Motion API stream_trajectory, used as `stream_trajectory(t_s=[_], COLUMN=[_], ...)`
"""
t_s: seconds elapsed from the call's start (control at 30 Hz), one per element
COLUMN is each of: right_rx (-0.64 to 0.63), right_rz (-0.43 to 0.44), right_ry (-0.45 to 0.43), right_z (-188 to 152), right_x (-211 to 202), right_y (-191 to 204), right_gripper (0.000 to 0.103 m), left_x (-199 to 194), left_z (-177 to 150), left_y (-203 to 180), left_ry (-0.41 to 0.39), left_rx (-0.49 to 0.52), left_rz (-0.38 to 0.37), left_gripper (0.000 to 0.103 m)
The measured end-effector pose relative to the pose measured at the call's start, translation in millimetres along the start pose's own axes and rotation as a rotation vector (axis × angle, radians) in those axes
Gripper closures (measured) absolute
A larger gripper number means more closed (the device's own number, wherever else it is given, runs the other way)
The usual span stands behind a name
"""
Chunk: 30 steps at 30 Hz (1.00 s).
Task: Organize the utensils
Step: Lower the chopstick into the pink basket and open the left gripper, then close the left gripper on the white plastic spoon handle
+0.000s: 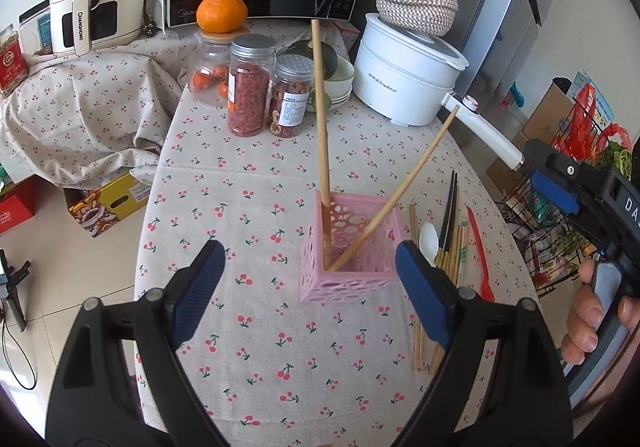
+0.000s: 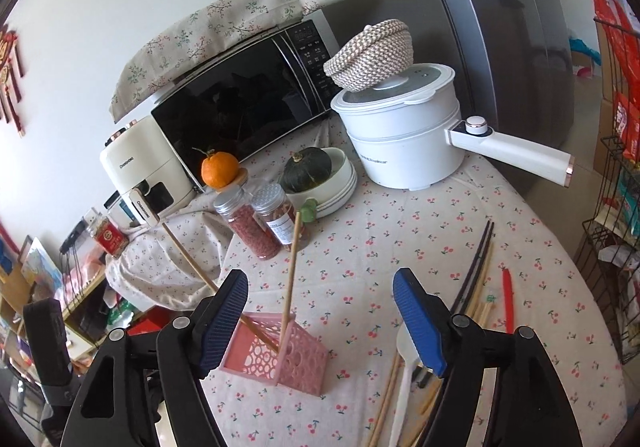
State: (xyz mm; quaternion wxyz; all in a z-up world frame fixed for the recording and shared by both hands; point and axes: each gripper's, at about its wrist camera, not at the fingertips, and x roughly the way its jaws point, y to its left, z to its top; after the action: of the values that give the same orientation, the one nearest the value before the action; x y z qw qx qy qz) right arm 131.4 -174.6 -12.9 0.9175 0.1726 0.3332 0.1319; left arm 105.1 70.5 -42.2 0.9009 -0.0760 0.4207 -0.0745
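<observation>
Only leftward a hand (image 1: 588,319) on the right gripper (image 2: 320,311); both jaws apart, empty.

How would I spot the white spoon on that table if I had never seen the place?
Find the pink lattice holder with two wooden chopsticks leaning in it on the cherry-print tablecloth. Just beside it lies a loose pile of utensils. The white spoon lies at the holder's side of that pile, the only white, broad, rounded piece among thin sticks and a red utensil.
</observation>
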Motion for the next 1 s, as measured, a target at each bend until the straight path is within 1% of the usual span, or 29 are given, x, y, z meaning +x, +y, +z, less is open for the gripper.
stream_trajectory(t_s=[0.23,0.4,0.47,0.57,0.63,0.73,0.8,0.9,0.93,1.0], right_rx=[0.011,0.031,0.051,0.082,0.085,0.081,0.107,0.175,0.187,0.185], right_rz=[-0.149,-0.229,-0.258,-0.277,-0.293,-0.349,-0.357,-0.345,-0.348,-0.364], right_ry=[0.079,0.16,0.2,0.252,0.281,0.317,0.344,0.373,0.383,0.404], right_z=[-10,-20,-25,-31,-33,-37,-38,-39,-39,-40], right_x=[-20,-25,-25,-22,-18,-6,0,6,8,12], right_y=[-53,-85,-97,-116,-127,-144,-157,-178,-184,-193], right_gripper=[0.022,0.021,0.021,0.021,0.021,0.021,0.021,0.021,0.021,0.021], left_x=[-4,-2,2,5,10,26,40,65,75,96], left_z=[-15,-26,-29,-34,-36,-36,-34,-28,-25,-17], left_y=[-26,-51,-65,-86,-100,-122,-139,-160,-166,-173], left_ry=[0.03,0.059,0.097,0.143,0.175,0.244,0.265,0.301,0.312,0.333], left_rx=[0.115,0.173,0.202,0.23,0.228,0.22,0.238,0.242,0.238,0.228], left_rz=[0.008,-0.014,-0.029,-0.083,-0.111,-0.135,-0.113,-0.075,-0.064,-0.018], left_gripper=[0.015,0.015,0.015,0.015,0.015,0.015,0.016,0.023,0.026,0.031])
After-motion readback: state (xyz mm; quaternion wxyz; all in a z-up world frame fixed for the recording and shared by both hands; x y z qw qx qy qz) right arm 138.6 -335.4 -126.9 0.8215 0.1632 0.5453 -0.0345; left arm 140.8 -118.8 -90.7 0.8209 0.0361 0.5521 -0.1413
